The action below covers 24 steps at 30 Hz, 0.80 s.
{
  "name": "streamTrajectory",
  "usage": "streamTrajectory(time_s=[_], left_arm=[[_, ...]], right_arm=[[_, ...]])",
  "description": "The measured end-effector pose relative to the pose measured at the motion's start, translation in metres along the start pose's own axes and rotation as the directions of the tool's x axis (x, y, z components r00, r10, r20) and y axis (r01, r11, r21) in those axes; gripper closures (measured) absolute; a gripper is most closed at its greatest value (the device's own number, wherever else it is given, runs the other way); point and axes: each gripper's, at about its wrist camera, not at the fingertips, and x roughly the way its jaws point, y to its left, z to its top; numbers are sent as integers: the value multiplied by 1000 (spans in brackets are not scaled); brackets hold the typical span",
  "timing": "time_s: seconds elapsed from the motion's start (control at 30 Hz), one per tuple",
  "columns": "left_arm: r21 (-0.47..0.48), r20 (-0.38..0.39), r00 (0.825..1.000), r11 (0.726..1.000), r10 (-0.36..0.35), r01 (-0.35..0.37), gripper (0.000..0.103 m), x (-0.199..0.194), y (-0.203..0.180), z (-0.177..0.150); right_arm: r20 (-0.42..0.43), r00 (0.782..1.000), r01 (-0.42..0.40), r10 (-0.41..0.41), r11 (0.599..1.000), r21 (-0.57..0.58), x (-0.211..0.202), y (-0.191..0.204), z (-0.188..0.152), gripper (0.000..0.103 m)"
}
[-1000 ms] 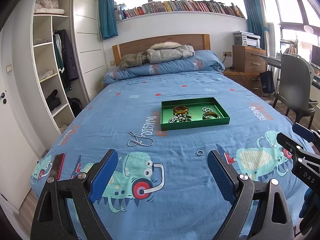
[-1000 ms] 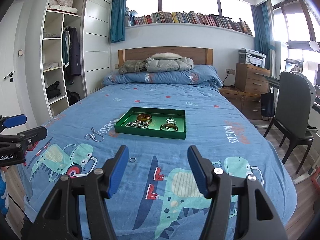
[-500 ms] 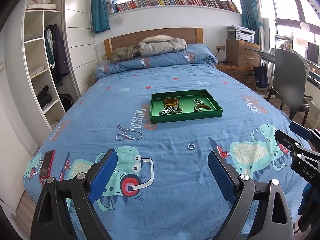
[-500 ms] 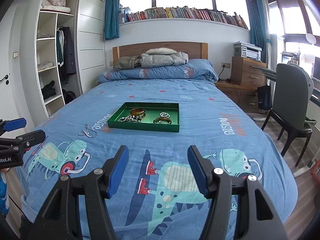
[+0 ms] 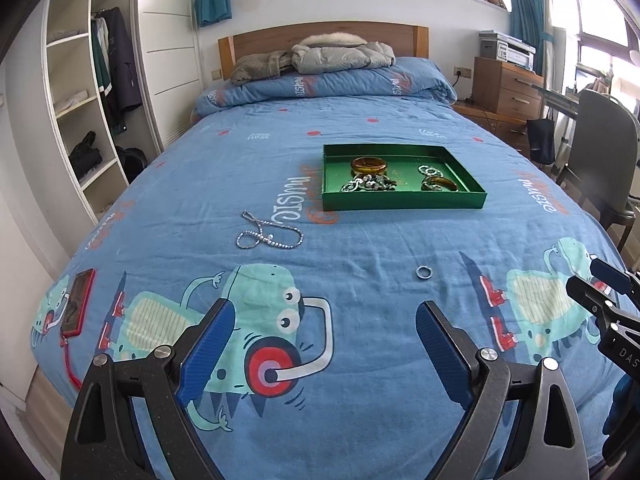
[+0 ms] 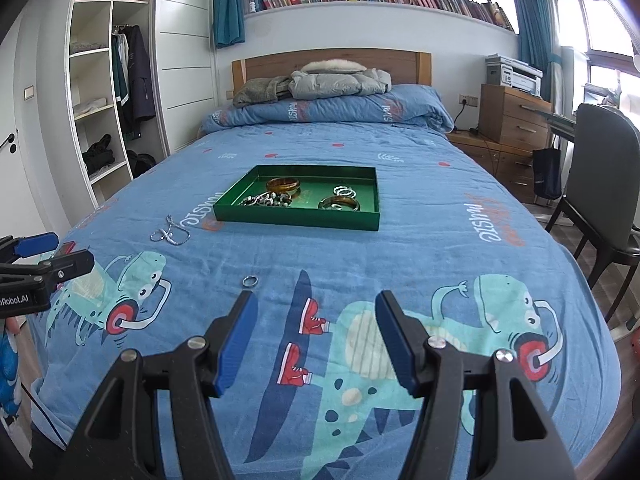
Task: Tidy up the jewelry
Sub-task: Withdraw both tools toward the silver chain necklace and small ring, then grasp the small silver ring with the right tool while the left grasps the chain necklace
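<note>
A green tray (image 5: 404, 201) (image 6: 296, 219) lies on the blue bedspread and holds amber bangles, rings and a beaded chain. A silver chain necklace (image 5: 268, 233) (image 6: 170, 235) lies loose on the bed, left of the tray. A small silver ring (image 5: 423, 272) (image 6: 250, 281) lies nearer the foot of the bed. My left gripper (image 5: 324, 336) is open and empty, above the bed's near end, short of ring and necklace. My right gripper (image 6: 316, 328) is open and empty, with the ring just beyond its left fingertip.
A red phone (image 5: 78, 304) with a cord lies at the bed's left edge. A grey chair (image 6: 600, 184) and wooden drawers (image 6: 516, 120) stand to the right. Open shelves (image 6: 100, 92) stand to the left. Jackets lie by the headboard.
Both grippers have tilted down and moved closer to the bed surface. The ring and necklace now sit nearer in view. Nothing was picked up.
</note>
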Motion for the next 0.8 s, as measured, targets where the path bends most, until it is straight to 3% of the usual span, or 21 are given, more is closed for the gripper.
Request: streamTrajectory(time_s=[0.17, 0.4, 0.57, 0.7, 0.8], left_arm=[[-62, -35, 999, 998, -7, 5, 12, 43, 42, 1], [-132, -106, 991, 989, -76, 62, 12, 123, 79, 17], [-193, -179, 970, 973, -162, 127, 12, 184, 90, 28], [-238, -209, 966, 966, -150, 99, 12, 220, 89, 38], [-223, -206, 972, 973, -109, 61, 8, 237, 82, 52]], right_arm=[[-63, 997, -47, 45, 999, -25, 41, 11, -5, 44], [-129, 982, -142, 138, 990, -17, 97, 23, -4, 44], [-180, 965, -197, 193, 980, -9, 139, 28, 0, 44], [-214, 949, -239, 232, 971, -6, 169, 33, 0, 44], [-233, 940, -262, 251, 965, -18, 184, 39, -1, 44]])
